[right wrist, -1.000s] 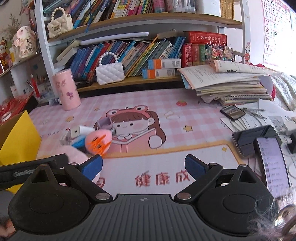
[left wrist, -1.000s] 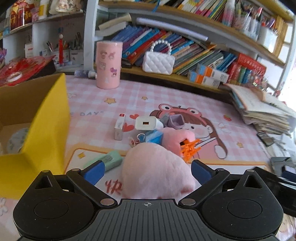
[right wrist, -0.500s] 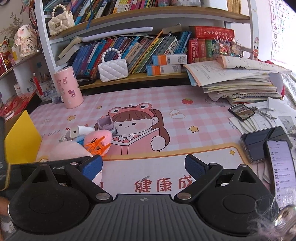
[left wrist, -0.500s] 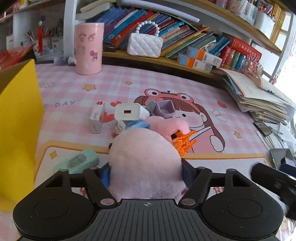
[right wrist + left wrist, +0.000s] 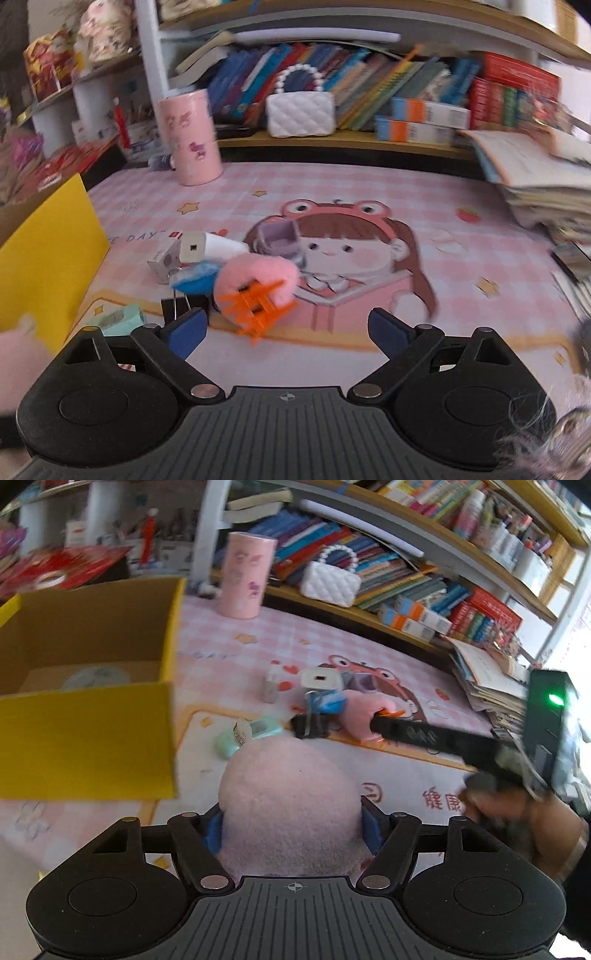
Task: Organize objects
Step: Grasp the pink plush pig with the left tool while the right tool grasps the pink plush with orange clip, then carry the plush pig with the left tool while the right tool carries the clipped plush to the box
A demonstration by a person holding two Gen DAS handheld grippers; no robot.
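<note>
My left gripper [image 5: 293, 829] is shut on a pink fluffy plush [image 5: 291, 794], its blue pads pressed into both sides. The open yellow box [image 5: 85, 738] is close on its left, with a tape roll [image 5: 96, 675] inside. A pile lies on the pink mat: a second pink plush [image 5: 258, 273], an orange hair clip [image 5: 258, 306], a white charger [image 5: 207, 247], a black binder clip [image 5: 177, 306] and a mint green item [image 5: 122, 319]. My right gripper [image 5: 288, 328] hovers just short of the pile. Its jaws are closing, wide apart, with nothing pressed between them.
A pink cup [image 5: 192, 140] and a white purse [image 5: 301, 112] stand at the back by the bookshelf. A stack of papers [image 5: 546, 184] fills the right side. A person's hand [image 5: 517, 812] holding the right gripper shows in the left wrist view.
My left gripper closed on the pink plush and carried it left, next to the yellow box. The right gripper moved forward and lower, toward the pile.
</note>
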